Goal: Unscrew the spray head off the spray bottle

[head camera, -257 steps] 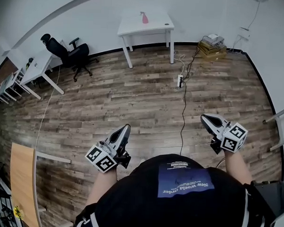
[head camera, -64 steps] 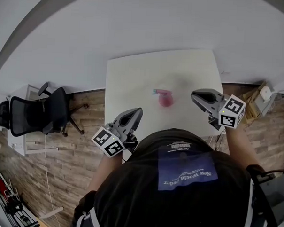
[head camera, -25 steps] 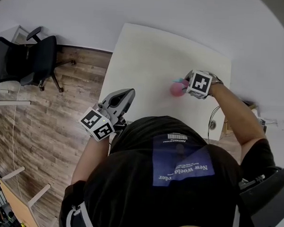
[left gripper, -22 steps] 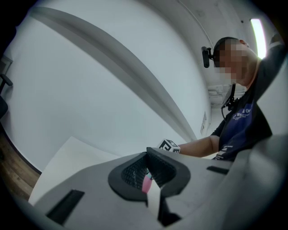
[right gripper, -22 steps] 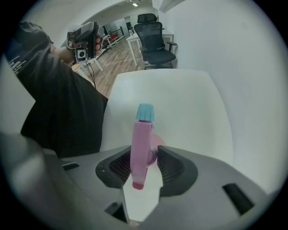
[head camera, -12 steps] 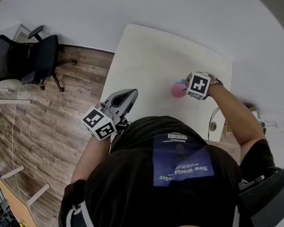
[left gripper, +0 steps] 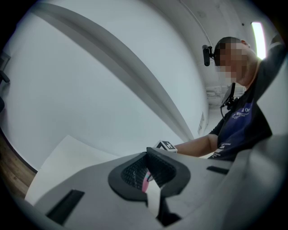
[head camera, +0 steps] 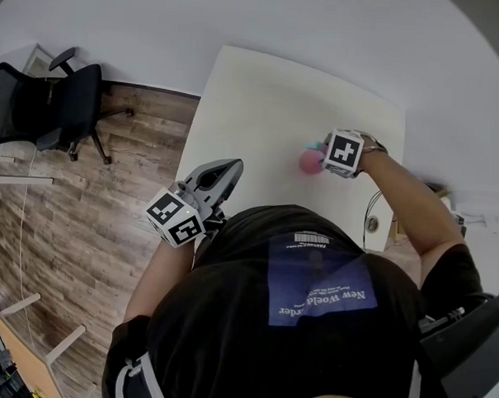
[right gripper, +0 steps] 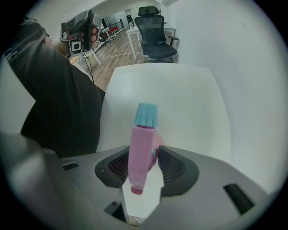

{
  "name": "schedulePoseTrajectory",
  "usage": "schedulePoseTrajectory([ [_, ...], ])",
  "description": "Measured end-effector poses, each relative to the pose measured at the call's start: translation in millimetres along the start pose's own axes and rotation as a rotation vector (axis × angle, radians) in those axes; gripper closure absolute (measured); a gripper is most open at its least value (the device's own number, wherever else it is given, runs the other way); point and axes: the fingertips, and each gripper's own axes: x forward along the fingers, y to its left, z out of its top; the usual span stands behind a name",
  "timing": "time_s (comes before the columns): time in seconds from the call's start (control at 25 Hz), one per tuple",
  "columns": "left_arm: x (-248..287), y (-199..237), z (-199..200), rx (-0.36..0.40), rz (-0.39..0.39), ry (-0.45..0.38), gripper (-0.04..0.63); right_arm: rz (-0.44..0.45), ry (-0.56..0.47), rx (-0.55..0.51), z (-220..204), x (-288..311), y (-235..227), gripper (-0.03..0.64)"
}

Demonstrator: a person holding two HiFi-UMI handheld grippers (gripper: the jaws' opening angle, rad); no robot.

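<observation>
Count at the table: mostly ones, two pairs.
One white rectangular table (head camera: 262, 104); one pink plastic spray bottle (head camera: 309, 160) with one turquoise nozzle (right gripper: 146, 114); two grey hand-held grippers, the left gripper (left gripper: 147, 173) and the right gripper (right gripper: 145, 167); two black-and-white marker cubes, the left cube (head camera: 176, 218) and the right cube (head camera: 344, 152); one black swivel office chair (head camera: 60, 103); one person in a dark shirt (head camera: 310, 320).
</observation>
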Motion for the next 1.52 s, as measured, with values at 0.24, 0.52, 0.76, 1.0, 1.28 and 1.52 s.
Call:
schedulePoseTrajectory([
  [0.24,1.1,-0.5,2.3,0.010,-0.010,-0.001,0.600,0.000,-0.043,0.026,2.0,-2.4,-1.4,0.468],
  [0.52,8.9,-5.8,1.9,0.017,-0.034,0.010,0.600,-0.012,-0.122,0.106,-9.7,-10.6,-4.4,0.477],
  [0.76,15.8,-11.3,3.9,0.022,-0.064,0.025,0.600,-0.020,-0.229,0.194,-15.8,-33.7,-6.5,0.479],
  [1.0,25.3,-22.3,5.4,0.009,-0.108,0.033,0.600,-0.040,-0.446,0.325,-18.4,-78.0,-8.6,0.479],
  [1.28,41.4,-33.2,10.0,0.008,-0.173,0.055,0.598,-0.012,-0.870,0.450,-17.7,-147.8,3.3,0.479],
  [1.52,60.1,-48.6,18.6,-0.006,-0.253,0.066,0.538,0.000,-1.162,0.491,-23.8,-212.4,20.5,0.479],
])
